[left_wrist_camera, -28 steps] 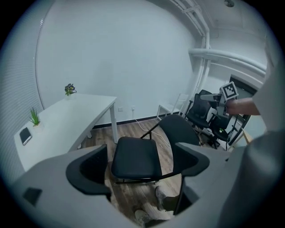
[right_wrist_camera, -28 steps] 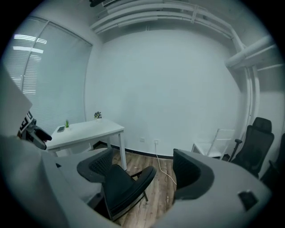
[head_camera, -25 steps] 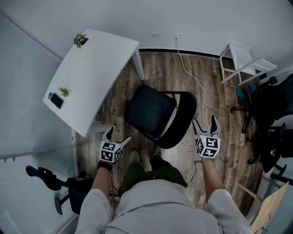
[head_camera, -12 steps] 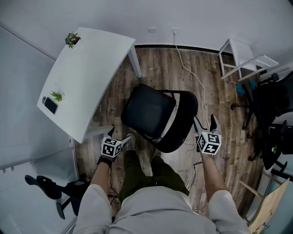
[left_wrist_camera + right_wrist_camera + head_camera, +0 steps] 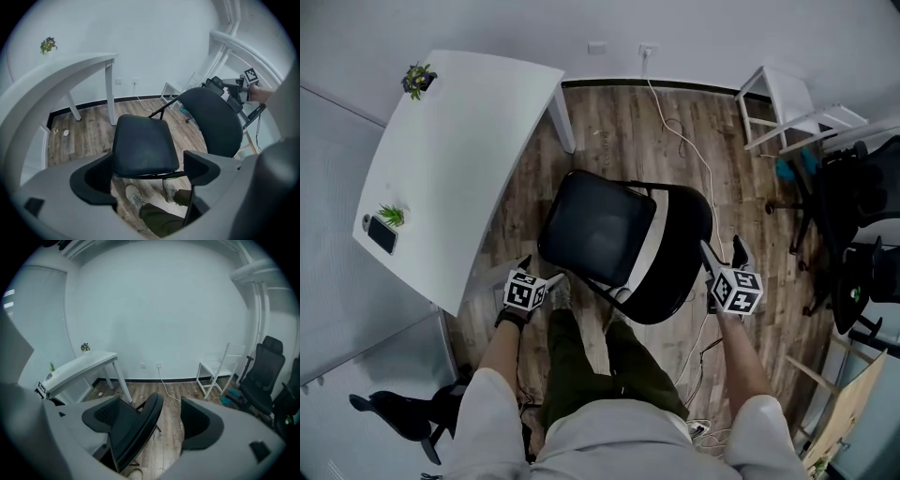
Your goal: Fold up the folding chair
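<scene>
The black folding chair stands unfolded on the wood floor, its seat [image 5: 598, 228] to the left and its rounded backrest [image 5: 673, 253] to the right. My left gripper [image 5: 542, 272] is open at the seat's near left corner, just short of it. In the left gripper view the seat [image 5: 143, 145] lies beyond the open jaws of the left gripper [image 5: 147, 176]. My right gripper [image 5: 722, 248] is open beside the backrest's right edge. In the right gripper view the backrest's edge [image 5: 138, 427] shows between the wide jaws of the right gripper [image 5: 150, 420], not clamped.
A white desk [image 5: 459, 159] with two small plants and a phone stands to the left. A white stool [image 5: 787, 103] and black office chairs [image 5: 862, 216] crowd the right. A white cable [image 5: 684, 141] runs along the floor behind the chair. My legs [image 5: 581, 356] are just below it.
I have stepped closer to the chair. Both grippers have moved forward to its sides, the right one up to the backrest's edge. Both stay open.
</scene>
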Demonstrator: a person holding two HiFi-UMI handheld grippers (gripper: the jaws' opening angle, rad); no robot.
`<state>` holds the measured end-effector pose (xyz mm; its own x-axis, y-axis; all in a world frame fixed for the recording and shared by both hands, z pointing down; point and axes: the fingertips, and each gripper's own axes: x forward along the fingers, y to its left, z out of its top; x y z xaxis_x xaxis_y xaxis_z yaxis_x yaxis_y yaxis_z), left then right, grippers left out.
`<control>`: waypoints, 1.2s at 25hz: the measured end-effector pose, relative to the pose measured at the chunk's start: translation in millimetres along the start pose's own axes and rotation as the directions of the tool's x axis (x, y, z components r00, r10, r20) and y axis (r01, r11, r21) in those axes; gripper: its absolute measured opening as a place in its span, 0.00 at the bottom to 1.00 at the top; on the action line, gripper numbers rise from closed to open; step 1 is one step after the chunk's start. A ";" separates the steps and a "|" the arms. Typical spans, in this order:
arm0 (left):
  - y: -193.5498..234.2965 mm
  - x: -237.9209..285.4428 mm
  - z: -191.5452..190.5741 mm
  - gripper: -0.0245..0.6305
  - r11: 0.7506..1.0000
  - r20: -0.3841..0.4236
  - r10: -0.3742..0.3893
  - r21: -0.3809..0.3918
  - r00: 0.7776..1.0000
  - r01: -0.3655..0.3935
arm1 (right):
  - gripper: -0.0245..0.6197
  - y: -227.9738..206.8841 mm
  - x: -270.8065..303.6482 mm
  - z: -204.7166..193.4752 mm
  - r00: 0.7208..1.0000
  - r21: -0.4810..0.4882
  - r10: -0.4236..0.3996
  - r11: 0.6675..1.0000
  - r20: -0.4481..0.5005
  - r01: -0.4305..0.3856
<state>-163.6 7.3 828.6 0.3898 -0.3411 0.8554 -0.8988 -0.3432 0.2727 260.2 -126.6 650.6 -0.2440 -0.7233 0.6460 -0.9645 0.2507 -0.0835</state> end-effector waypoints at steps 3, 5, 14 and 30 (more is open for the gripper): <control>15.3 18.3 3.0 0.76 1.000 -0.011 -0.009 -0.002 1.000 0.009 | 0.70 -0.4 10.6 -2.9 1.000 0.004 -0.005 1.000 -0.019 0.005; 23.1 29.5 5.4 0.76 1.000 -0.008 -0.020 -0.008 1.000 0.020 | 0.70 -1.3 17.0 -6.1 0.999 0.011 -0.003 1.000 -0.033 0.004; 53.0 83.2 6.9 0.76 0.998 -0.048 -0.057 0.016 0.997 0.058 | 0.70 -7.8 44.6 -16.0 0.995 0.065 0.027 0.998 -0.098 -0.020; 98.6 163.3 -18.9 0.75 0.994 -0.155 -0.112 -0.030 0.981 0.109 | 0.70 -13.7 89.8 -34.3 0.980 0.147 0.060 0.989 -0.188 -0.032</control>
<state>-192.4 -65.7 1003.5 0.4520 -0.1603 0.8775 -0.8567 -0.3522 0.3769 255.0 -172.9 735.8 -0.2779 -0.5736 0.7706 -0.9605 0.1762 -0.2152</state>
